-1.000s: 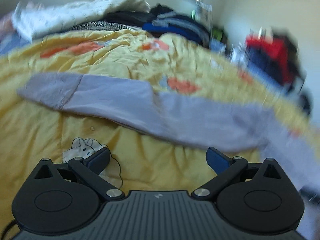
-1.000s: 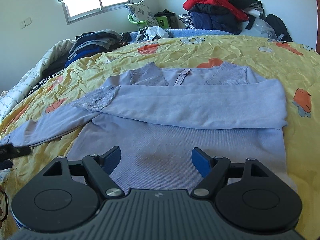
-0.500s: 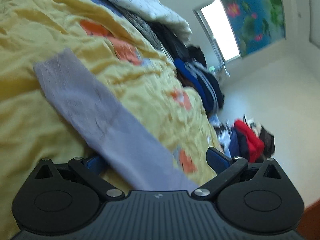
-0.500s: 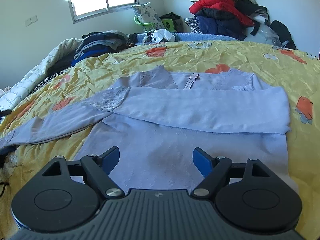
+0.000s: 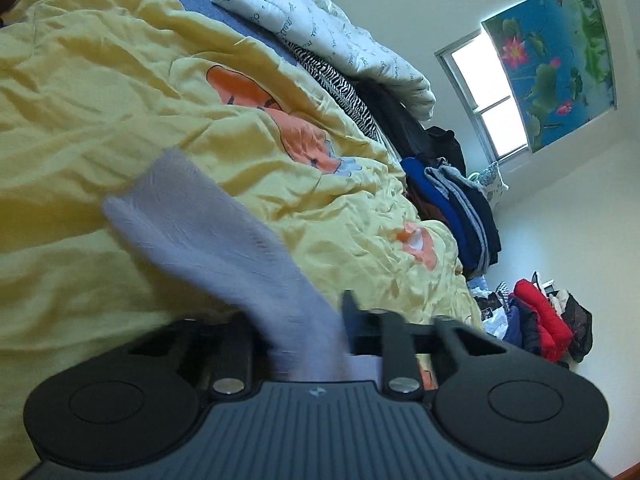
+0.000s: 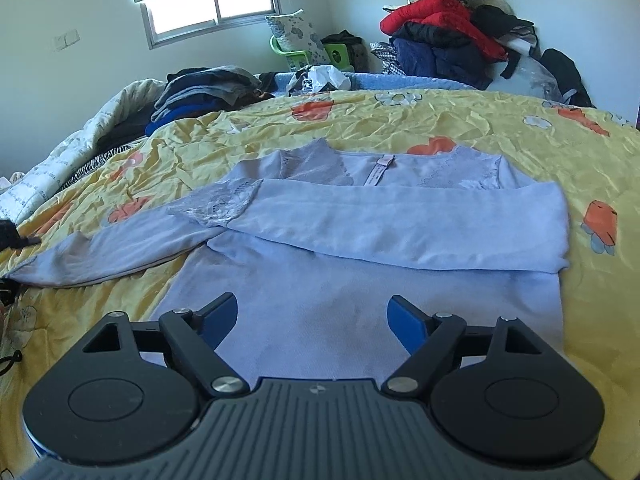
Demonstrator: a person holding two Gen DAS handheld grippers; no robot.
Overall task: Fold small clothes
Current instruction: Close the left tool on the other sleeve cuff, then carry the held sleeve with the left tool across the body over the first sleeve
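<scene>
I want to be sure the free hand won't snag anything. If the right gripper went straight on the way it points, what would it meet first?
Most likely the lavender top spread on the yellow bedspread. The right gripper is open and angled down over the top's lower body, with nothing else between. How near it hangs is unclear.

My left gripper (image 5: 304,332) rolls over sideways and its jaws have just been closing; they now pinch the sleeve (image 5: 224,256), which runs toward ten o'clock across the yellow bedcover (image 5: 80,92).
</scene>
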